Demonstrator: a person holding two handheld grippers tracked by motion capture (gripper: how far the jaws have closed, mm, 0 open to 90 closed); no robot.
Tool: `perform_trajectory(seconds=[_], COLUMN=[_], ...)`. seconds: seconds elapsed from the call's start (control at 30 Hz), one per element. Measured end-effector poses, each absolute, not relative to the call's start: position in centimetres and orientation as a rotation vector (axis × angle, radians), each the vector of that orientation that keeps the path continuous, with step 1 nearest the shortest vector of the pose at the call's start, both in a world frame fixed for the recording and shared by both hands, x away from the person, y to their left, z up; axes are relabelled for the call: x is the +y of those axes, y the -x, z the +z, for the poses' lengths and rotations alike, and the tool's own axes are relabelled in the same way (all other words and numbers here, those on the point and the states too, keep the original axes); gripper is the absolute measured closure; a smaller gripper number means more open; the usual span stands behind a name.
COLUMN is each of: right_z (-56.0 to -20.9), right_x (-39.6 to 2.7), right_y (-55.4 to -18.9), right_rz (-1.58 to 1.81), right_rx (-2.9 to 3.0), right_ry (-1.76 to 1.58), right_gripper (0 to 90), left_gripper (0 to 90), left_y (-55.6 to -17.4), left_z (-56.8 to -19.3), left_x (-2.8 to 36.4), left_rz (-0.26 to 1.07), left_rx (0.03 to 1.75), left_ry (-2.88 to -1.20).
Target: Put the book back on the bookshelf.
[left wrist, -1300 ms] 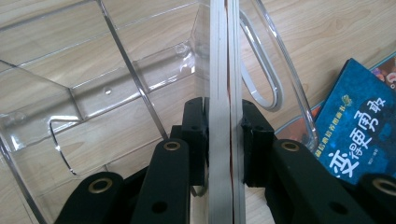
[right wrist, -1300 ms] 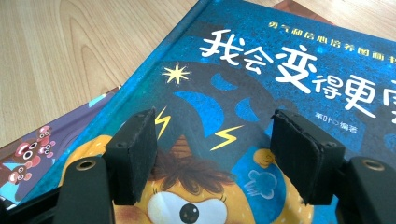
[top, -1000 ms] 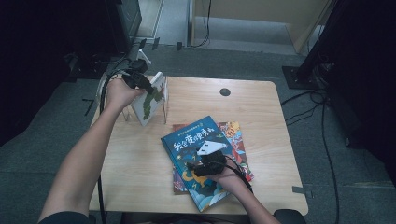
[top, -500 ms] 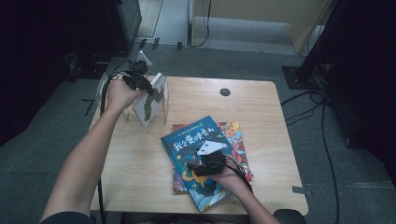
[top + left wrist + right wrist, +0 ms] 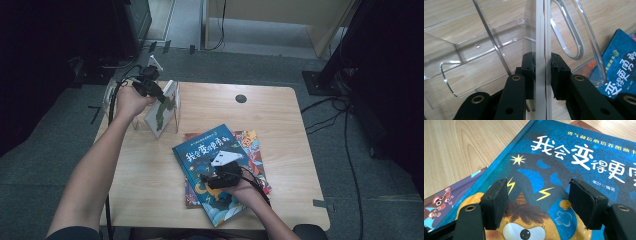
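My left gripper is at the table's far left, shut on the top edge of a thin white book with a green picture. The book stands upright in a clear acrylic book stand. In the left gripper view both pads of the left gripper press on the white book's edge, with the stand's clear walls around it. My right gripper is open just over a blue picture book lying flat near the front. The right gripper has its jaws spread above the blue cover, holding nothing.
A second, colourful book lies under the blue one, its purple corner sticking out. A round cable hole sits at the wooden table's far side. Cables and dark equipment stand on the floor around the table.
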State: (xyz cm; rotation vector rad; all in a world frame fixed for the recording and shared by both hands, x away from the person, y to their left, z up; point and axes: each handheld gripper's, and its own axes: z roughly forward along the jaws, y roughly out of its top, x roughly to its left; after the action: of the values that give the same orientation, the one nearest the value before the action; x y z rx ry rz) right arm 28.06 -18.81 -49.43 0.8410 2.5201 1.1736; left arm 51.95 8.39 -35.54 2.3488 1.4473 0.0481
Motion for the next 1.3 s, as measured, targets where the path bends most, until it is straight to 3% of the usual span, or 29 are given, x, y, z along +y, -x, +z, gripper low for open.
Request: perform_trajectory(seconds=[0.3,0.5,1.3], right_z=[-49.4,-49.4,-49.4], right_x=[-18.8,-18.8,-18.8], right_y=[-28.1,-28.1,-28.1], right_rz=[1.174,1.174,1.176], right_rx=[2.52,2.52,2.521], right_ry=[-0.84,-0.84,-0.842], right_gripper=[31.9,31.9,32.0], left_gripper=[77.5,69.7,60.9], left_y=[-52.0,-51.7,-48.2], left_z=[-35.1,-34.2,-32.3], left_x=[8.5,9.0,9.6], left_rz=[0.067,0.13,0.127], left_rx=[1.422,1.4,1.271], left_ry=[-2.327,-2.298,-2.24])
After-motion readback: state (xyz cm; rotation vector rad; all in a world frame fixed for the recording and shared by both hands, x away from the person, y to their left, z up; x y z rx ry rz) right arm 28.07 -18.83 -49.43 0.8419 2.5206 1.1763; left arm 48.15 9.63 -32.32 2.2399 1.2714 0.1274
